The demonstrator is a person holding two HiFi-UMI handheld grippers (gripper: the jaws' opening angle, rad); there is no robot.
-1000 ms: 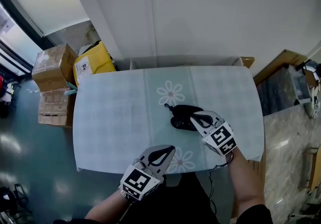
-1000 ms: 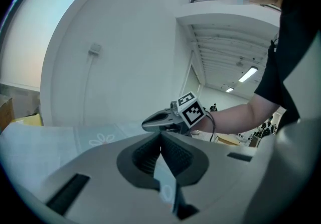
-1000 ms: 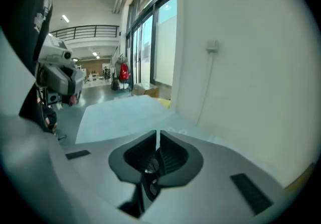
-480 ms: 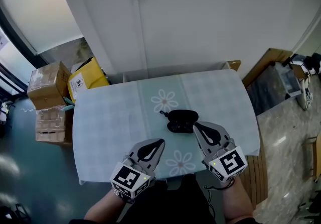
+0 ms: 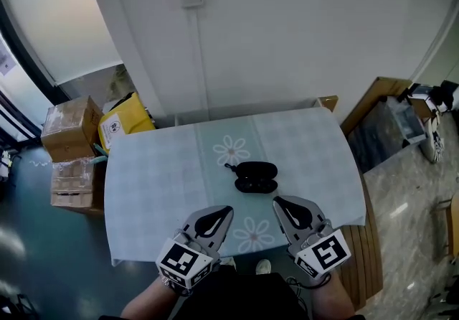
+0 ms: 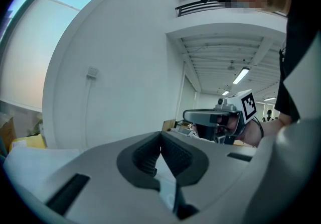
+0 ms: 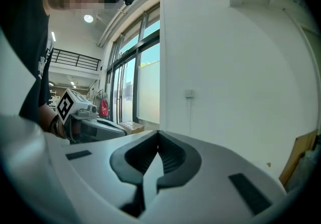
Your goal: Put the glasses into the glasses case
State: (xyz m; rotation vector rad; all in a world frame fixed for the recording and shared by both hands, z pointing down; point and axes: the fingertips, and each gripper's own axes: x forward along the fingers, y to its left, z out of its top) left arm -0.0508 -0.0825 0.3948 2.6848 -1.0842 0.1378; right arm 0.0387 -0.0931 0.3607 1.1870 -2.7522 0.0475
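Pale checked cloth with daisy prints covers the table point(image 5: 154, 175). Cardboard boxes point(image 5: 68, 125) and a yellow box point(image 5: 123, 119) crowd its left edge. A white wall stands behind the far edge.

- Left gripper point(image 5: 228, 209) hangs over the near edge. Its jaws meet tip to tip with nothing between them.
- Black glasses case point(image 5: 256, 176) lies mid-table with open cloth on both sides. A thin dark stub sticks out at its left end. Cannot tell whether the glasses are inside.
- Right gripper point(image 5: 277, 201) is at the near edge, just short of the case and not touching it. Its jaws are pressed together and empty.
- Wooden panel point(image 5: 373, 100) stands off the right corner.

A second ago the right gripper sat on the case. It has since drawn back. The left gripper has barely shifted.
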